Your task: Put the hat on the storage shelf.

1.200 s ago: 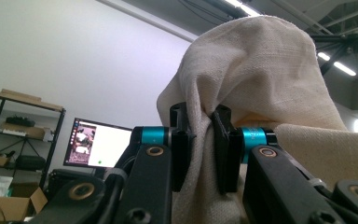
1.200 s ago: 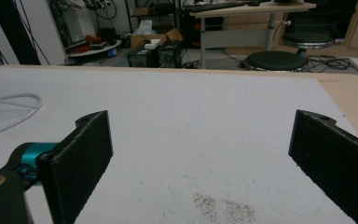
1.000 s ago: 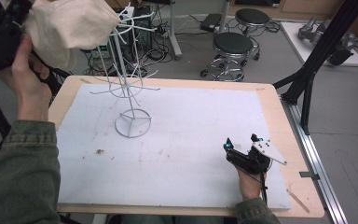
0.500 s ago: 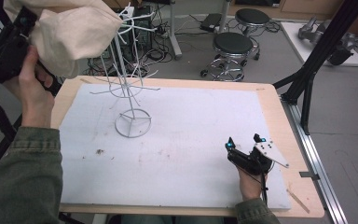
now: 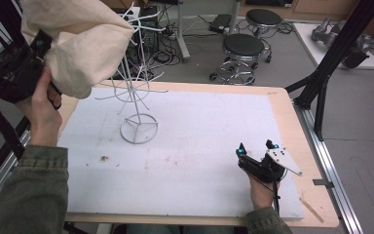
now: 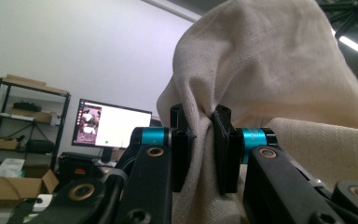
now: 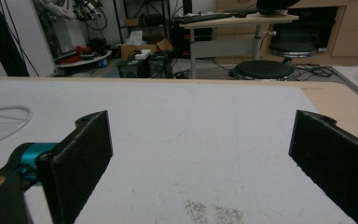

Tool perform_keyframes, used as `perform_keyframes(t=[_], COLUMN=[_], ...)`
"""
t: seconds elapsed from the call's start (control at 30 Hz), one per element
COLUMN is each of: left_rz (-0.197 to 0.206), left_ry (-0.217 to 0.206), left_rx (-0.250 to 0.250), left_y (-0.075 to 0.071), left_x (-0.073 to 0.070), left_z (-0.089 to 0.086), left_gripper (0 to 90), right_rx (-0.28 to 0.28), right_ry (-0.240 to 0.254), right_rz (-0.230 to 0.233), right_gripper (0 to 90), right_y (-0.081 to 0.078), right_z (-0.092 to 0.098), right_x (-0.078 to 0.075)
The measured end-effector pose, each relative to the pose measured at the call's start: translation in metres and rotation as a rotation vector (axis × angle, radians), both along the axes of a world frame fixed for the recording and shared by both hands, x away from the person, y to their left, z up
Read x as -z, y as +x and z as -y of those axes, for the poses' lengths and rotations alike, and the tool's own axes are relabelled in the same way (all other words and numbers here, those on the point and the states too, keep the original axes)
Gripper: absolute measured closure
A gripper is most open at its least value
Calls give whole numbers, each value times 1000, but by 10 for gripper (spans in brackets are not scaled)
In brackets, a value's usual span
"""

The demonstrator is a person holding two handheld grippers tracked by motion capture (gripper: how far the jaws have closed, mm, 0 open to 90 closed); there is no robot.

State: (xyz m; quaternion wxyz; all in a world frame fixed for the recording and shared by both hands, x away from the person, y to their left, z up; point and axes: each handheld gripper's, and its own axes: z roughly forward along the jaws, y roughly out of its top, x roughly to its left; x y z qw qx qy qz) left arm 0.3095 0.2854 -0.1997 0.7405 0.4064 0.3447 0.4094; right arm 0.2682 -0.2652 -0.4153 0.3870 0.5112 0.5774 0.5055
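Fingers (image 6: pixel 223 154) of the left gripper (image 6: pixel 200 154) are clamping a cream cloth bag (image 5: pixel 78 44) above the white wire rack (image 5: pixel 136 105) (contents hidden); right gripper (image 7: pixel 200 163) fingers are standing apart over the table (image 5: pixel 282 112).

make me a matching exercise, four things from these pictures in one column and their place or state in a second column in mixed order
Things:
1. cream cloth bag
2. white wire rack
3. left hand-held gripper
4. right hand-held gripper

Place or state:
A. jaws wide apart, nothing between them, low over the near right part of the white mat
B. stands on its ring base on the white mat
C. held up in the air, in front of the rack's top
D. jaws pinched shut on a fold of cloth

Pairs: 1-C, 2-B, 3-D, 4-A
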Motion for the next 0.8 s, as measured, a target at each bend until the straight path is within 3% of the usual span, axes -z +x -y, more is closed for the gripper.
perform_keyframes(t=[0.2, 0.37, 0.53, 0.8], left_rz=[-20, -9, -69, -89], left_ry=[0, 32, 54, 57], left_rx=[-4, 3, 9, 12], left_y=[1, 2, 8, 11], left_x=[20, 41, 65, 77], left_z=[-3, 0, 4, 5], left_gripper=[792, 789, 788, 779], right_rx=[0, 0, -6, -5], right_ry=[5, 6, 5, 3], right_rz=[-4, -7, -11, -8], right_gripper=[51, 51, 51, 51], right_y=[0, 0, 0, 1], right_z=[-1, -1, -2, -1], right_x=[0, 0, 0, 1])
